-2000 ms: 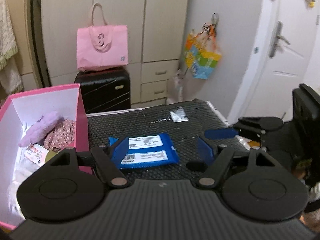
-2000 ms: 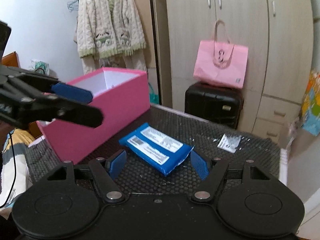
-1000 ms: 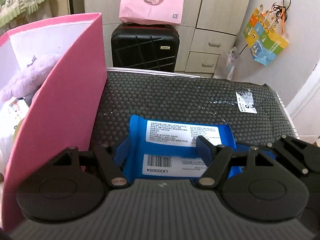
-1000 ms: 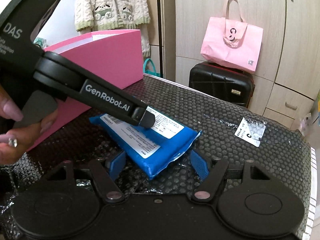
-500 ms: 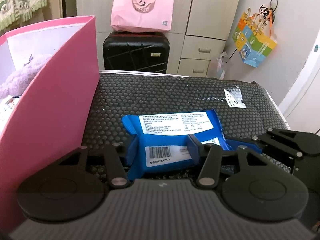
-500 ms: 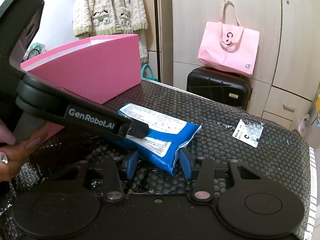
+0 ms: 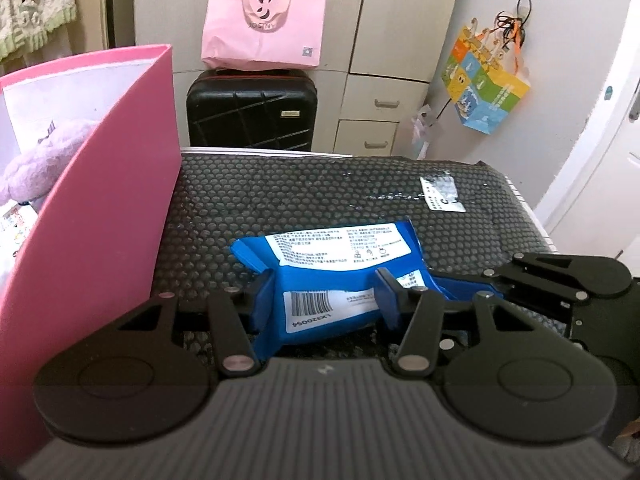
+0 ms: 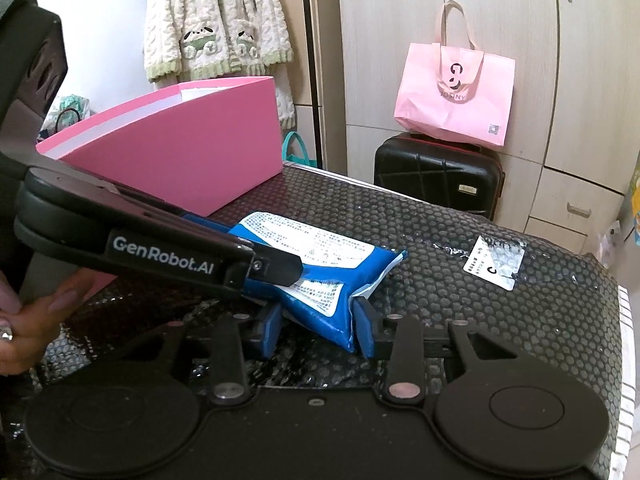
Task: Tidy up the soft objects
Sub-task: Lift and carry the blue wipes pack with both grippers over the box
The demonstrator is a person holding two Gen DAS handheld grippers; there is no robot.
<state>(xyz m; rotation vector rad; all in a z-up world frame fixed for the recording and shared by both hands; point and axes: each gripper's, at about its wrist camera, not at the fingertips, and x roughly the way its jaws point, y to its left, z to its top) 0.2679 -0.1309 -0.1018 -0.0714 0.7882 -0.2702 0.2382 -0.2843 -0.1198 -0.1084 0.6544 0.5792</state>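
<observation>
Left claw [image 7: 324, 300] and closing right claw [image 8: 318, 330], both angled down, on blue pack [image 7: 332, 276].

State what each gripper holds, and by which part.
Both grip the blue wipes pack: left gripper across its barcode end, right gripper, jaws closing, on its opposite end.

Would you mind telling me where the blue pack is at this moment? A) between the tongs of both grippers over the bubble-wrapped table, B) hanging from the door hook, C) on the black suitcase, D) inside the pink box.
A: the blue pack sits between the left tongs and, at its other end, between the right tongs, which are closing, beside the pink box, not in it.
</observation>
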